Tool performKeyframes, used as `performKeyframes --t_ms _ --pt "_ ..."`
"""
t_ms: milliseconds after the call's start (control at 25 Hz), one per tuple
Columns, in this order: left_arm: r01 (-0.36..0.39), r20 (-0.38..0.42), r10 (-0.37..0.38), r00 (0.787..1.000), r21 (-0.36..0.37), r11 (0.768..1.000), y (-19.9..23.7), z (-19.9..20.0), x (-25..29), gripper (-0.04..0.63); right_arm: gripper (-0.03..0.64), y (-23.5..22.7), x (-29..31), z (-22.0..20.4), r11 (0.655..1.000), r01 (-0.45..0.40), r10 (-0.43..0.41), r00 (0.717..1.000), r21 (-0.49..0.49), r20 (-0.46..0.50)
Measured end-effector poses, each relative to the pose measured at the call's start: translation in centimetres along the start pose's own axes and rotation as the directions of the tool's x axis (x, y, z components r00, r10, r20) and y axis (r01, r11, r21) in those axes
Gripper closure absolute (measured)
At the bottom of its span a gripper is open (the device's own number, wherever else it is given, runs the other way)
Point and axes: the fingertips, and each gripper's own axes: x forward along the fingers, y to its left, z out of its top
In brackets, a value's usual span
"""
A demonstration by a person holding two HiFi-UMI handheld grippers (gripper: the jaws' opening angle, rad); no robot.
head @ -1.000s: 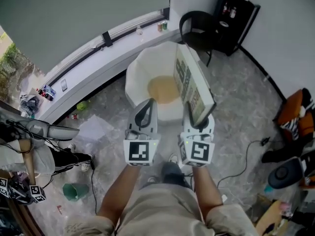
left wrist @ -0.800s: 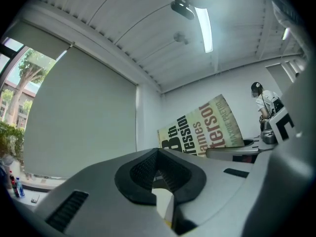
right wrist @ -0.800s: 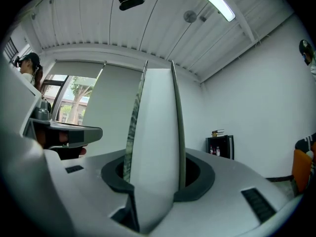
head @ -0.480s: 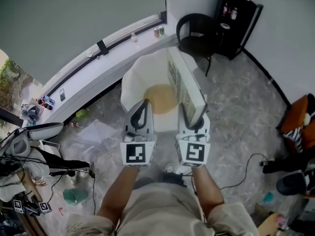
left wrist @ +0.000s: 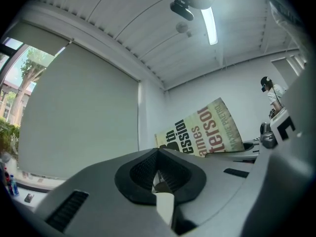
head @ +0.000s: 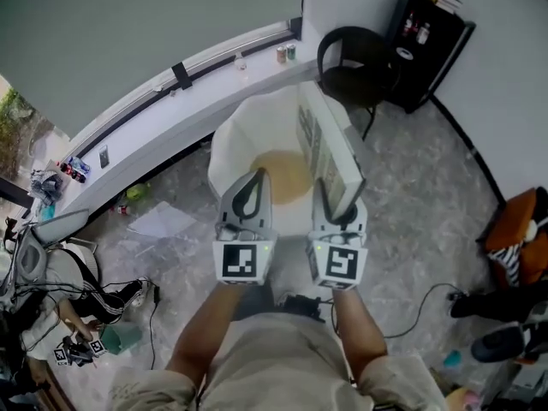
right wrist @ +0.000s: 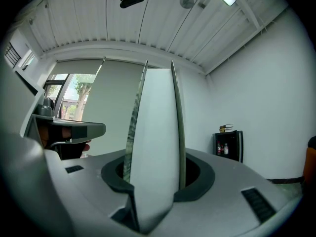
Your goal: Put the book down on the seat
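Note:
A paperback book [head: 330, 148] with large print on its cover stands on edge, with my right gripper [head: 334, 197] shut on its lower end. The book's page block [right wrist: 153, 147] fills the gap between the jaws in the right gripper view. It hangs over the right side of a white tub-shaped seat [head: 235, 139] with a tan cushion [head: 282, 171]. My left gripper [head: 256, 178] is to the left of the book, over the seat's front, shut with nothing in it. The left gripper view shows the book's cover [left wrist: 205, 132] to its right.
A black chair [head: 355, 62] and a black shelf unit [head: 428, 41] stand behind the seat on the right. A long white window ledge [head: 171, 101] carries cans [head: 285, 53]. Paper [head: 163, 221], cables and clutter lie on the marbled floor at left; an orange object [head: 518, 229] is at right.
The book has tipped a little more upright and sits slightly further over the seat. Both grippers keep the same spacing and the same jaw state. The head view has shifted a little.

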Motion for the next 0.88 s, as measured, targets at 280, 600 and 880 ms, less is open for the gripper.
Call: performKeyframes --t_ms 280,600,880 --pt "0.024 0.021 -0.024 0.999 0.007 1.000 5.9 -0.9 6.0 0.589 0.454 2.1 8.0 -0.8 1.000 0.014 -0.015 0.999 -0.014 -0.042" --pt "0.035 0.006 -0.035 0.999 -0.005 0.999 15.1 -3.0 13.3 0.589 0.454 6.2 18.7 -0.7 0.999 0.006 -0.008 0.999 -0.035 -0.036" --pt "0.037 -0.030 -0.039 0.999 -0.052 0.998 21.1 -6.0 17.3 0.589 0.454 9.2 24.7 -2.8 0.999 0.007 -0.011 0.994 -0.042 -0.106"
